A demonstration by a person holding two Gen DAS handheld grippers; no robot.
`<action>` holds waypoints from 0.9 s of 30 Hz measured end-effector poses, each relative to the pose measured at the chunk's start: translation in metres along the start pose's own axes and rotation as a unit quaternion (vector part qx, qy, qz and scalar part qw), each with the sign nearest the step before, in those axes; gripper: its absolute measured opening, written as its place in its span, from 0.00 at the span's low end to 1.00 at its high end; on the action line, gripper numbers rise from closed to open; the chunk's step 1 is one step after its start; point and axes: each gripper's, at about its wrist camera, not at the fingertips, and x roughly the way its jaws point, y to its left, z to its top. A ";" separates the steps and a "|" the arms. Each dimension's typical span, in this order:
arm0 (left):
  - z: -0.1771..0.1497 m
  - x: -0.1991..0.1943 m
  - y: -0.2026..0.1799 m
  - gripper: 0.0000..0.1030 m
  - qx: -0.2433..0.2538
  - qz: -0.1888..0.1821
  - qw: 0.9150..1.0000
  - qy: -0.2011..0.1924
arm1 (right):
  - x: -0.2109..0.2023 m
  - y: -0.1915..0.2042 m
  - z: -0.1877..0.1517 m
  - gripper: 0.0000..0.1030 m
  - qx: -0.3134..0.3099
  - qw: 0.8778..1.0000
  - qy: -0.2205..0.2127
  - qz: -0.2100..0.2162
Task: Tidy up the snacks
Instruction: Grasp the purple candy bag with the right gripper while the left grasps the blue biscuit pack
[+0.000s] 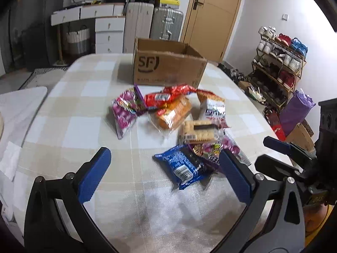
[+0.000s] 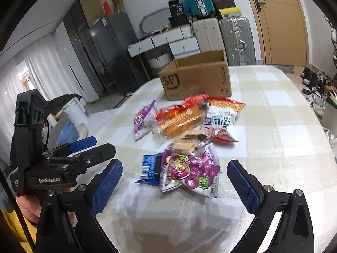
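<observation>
Above the table (image 1: 69,126), both grippers' fingers (image 1: 94,177) (image 2: 105,183) gape wide, empty, near the snack packets (image 2: 189,168).

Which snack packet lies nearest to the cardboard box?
The red packet, at the far end of the pile, close before the cardboard box; the other packets lie farther from it.

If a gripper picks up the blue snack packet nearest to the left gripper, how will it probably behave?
The blue snack packet looks like a thin glossy film wrapper, so it may slip between the fingers. It lies flat and crinkled, so it is probably light and floppy, sagging if held by one edge. A purple packet overlaps it, so lifting may drag that one along.
</observation>
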 end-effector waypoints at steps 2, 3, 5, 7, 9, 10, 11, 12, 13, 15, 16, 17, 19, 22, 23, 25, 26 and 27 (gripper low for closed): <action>-0.003 0.009 0.001 0.99 -0.002 0.000 1.000 0.009 | 0.012 -0.008 -0.001 0.99 0.010 1.000 0.011 -0.002; -0.004 0.015 0.003 0.99 -0.003 -0.001 1.000 0.014 | 0.016 -0.011 0.000 0.99 0.015 1.000 0.016 -0.003; -0.005 0.024 0.005 0.99 -0.005 -0.003 1.000 0.019 | 0.027 -0.018 0.000 0.99 0.023 0.999 0.028 -0.006; -0.007 0.034 0.006 0.99 -0.006 -0.003 1.000 0.026 | 0.041 -0.024 0.002 0.98 0.024 0.999 0.046 -0.008; -0.008 0.041 0.007 0.99 -0.007 -0.004 0.999 0.032 | 0.052 -0.029 0.004 0.96 0.027 0.998 0.058 -0.009; -0.008 0.046 0.007 0.99 -0.008 -0.004 0.999 0.036 | 0.057 -0.032 0.005 0.93 0.029 0.998 0.063 -0.008; -0.009 0.049 0.007 0.99 -0.009 -0.005 0.999 0.040 | 0.062 -0.034 0.005 0.91 0.031 0.997 0.068 -0.006; -0.010 0.051 0.007 0.99 -0.010 -0.006 0.999 0.043 | 0.065 -0.036 0.005 0.86 0.033 0.997 0.073 -0.004; -0.010 0.057 0.007 0.99 -0.011 -0.007 0.999 0.047 | 0.071 -0.038 0.005 0.82 0.035 0.996 0.081 -0.004; -0.010 0.062 0.007 0.99 -0.011 -0.007 0.999 0.051 | 0.079 -0.042 0.004 0.82 0.043 0.995 0.089 0.001; -0.009 0.067 0.006 0.99 -0.011 -0.010 0.999 0.053 | 0.081 -0.043 0.002 0.81 0.044 0.995 0.090 0.005; -0.009 0.071 0.006 0.99 -0.011 -0.012 0.998 0.056 | 0.082 -0.041 0.002 0.80 0.041 0.995 0.090 0.008; -0.010 0.080 0.005 0.99 -0.011 -0.014 0.998 0.065 | 0.087 -0.036 0.000 0.79 0.018 0.995 0.099 0.004; -0.011 0.094 0.002 0.99 -0.014 -0.015 0.997 0.078 | 0.089 -0.030 -0.001 0.64 0.004 0.995 0.096 0.011; -0.012 0.095 0.001 0.99 -0.014 -0.015 0.997 0.078 | 0.089 -0.029 -0.002 0.64 0.006 0.995 0.098 0.021; -0.010 0.100 0.000 0.99 -0.015 -0.013 0.996 0.082 | 0.088 -0.032 -0.003 0.62 0.012 0.995 0.094 0.028; -0.009 0.103 -0.001 0.99 -0.015 -0.011 0.996 0.083 | 0.087 -0.032 -0.004 0.61 0.015 0.995 0.092 0.032; -0.008 0.106 -0.001 0.99 -0.016 -0.010 0.996 0.085 | 0.086 -0.034 -0.005 0.59 0.021 0.995 0.090 0.039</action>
